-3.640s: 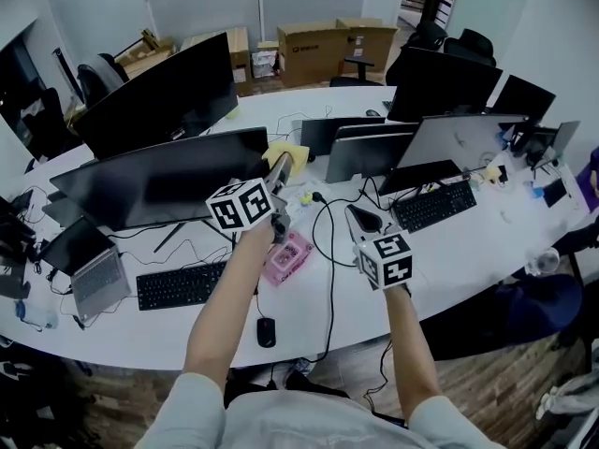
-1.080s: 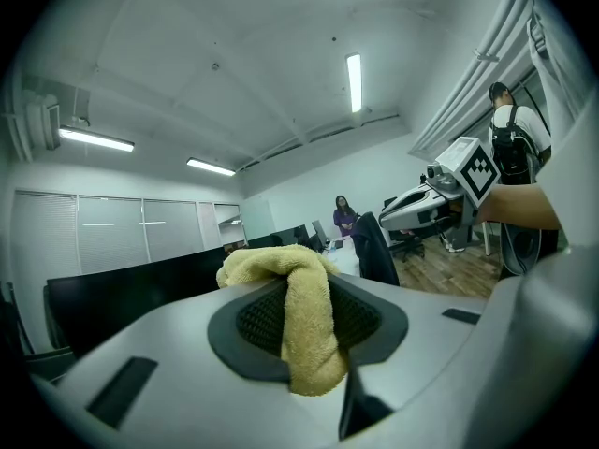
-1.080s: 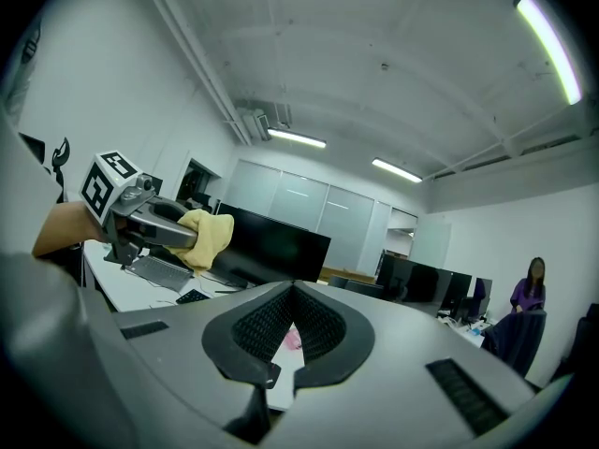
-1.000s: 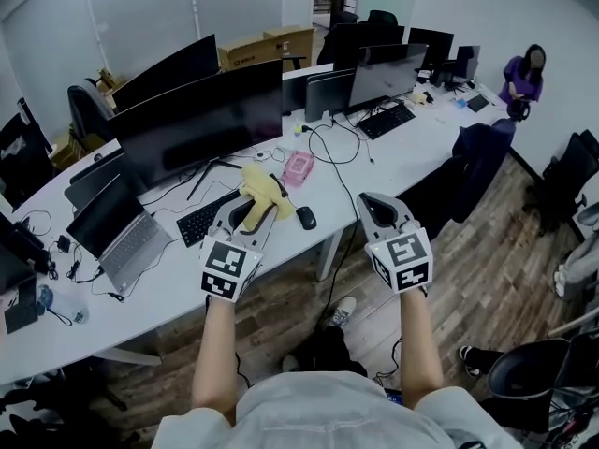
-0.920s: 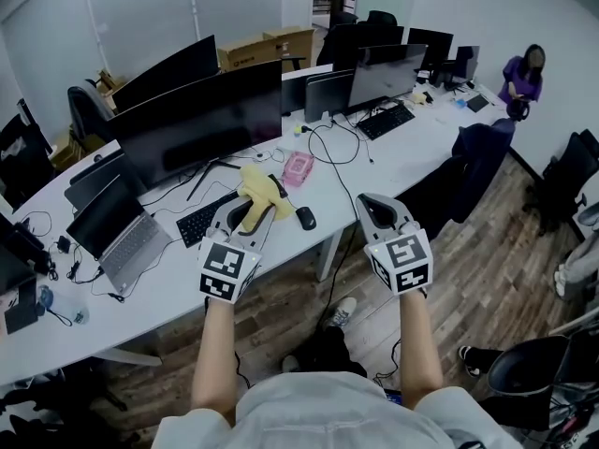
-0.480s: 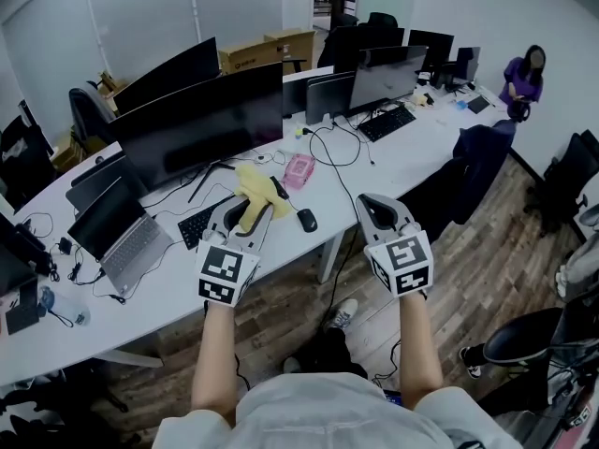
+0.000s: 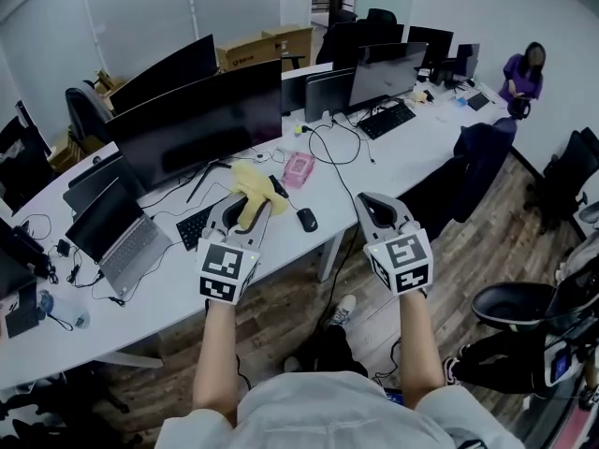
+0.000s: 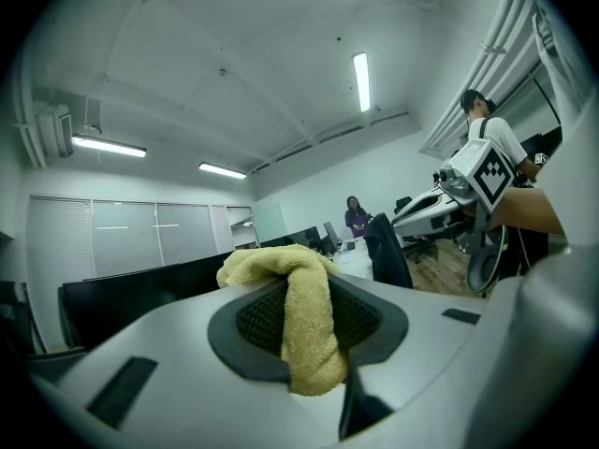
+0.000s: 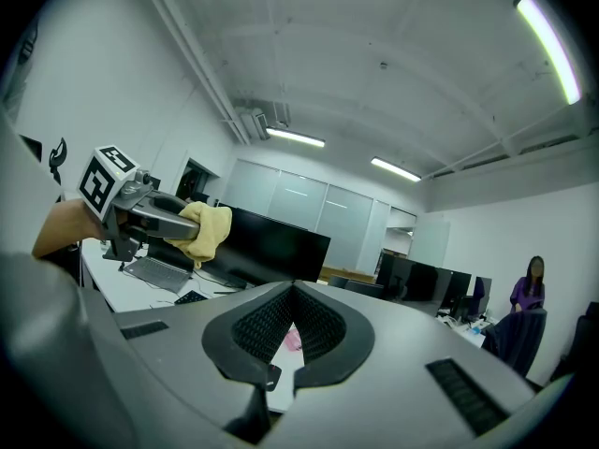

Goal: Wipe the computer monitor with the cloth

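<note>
- My left gripper [image 7: 251, 208] is clamped on the yellow cloth [image 7: 250, 184], which bunches past the jaw tips, likely as a wiping pad.
- My right gripper [image 7: 372, 204] has its jaws together and empty, and I'm holding it aside.
- The monitor [image 7: 201, 124] stands toward the desk's [image 7: 421, 143] far edge, well apart from the cloth.

Both grippers are built as light-grey moulded shells: left gripper [image 7: 251, 204], right gripper [image 7: 372, 202]. A white cube with black square markers is mounted at the rear of each: left cube [image 7: 227, 271], right cube [image 7: 401, 261]. Jaw faces are lined with black ribbed pads [image 9: 267, 330] set in a dark rounded surround. Dark rectangular slots [image 9: 465, 396] are recessed into the shell. A pale grey short-sleeved shirt [image 7: 309, 410] is worn, forearms left bare.
</note>
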The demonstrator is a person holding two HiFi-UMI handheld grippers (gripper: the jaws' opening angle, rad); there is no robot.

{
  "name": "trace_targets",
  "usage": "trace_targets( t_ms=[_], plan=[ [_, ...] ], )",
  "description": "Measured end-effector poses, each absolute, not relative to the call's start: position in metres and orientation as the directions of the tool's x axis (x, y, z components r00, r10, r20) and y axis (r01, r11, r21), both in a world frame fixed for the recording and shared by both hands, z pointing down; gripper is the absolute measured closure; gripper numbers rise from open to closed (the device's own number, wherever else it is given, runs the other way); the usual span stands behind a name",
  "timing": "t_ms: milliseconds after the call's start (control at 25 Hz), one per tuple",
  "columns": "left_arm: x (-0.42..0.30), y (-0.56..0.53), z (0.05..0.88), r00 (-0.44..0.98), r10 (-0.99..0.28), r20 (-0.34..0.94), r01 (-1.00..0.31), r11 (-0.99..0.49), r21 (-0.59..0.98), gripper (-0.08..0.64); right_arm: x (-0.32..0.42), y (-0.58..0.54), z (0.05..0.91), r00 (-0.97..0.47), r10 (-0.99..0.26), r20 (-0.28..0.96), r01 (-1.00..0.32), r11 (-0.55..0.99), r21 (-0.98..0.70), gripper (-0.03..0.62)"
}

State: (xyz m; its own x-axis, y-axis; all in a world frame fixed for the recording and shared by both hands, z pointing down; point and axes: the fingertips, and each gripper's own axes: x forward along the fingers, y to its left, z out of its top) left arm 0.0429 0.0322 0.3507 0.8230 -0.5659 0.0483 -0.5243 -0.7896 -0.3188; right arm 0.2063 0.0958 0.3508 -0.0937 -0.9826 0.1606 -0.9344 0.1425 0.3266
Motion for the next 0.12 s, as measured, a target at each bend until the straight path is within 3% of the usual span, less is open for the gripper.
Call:
trace_targets(
  t_ms=[120],
  plan=[
    [0.0436, 0.0283, 0.3559, 0.825, -0.562, 0.057, -0.519, -0.794, -0.317, 0.44, 0.205, 0.0903, 0.3564, -0.098, -0.981, 0.169, -0.934, 0.149, 0.324, 0.569]
  ],
)
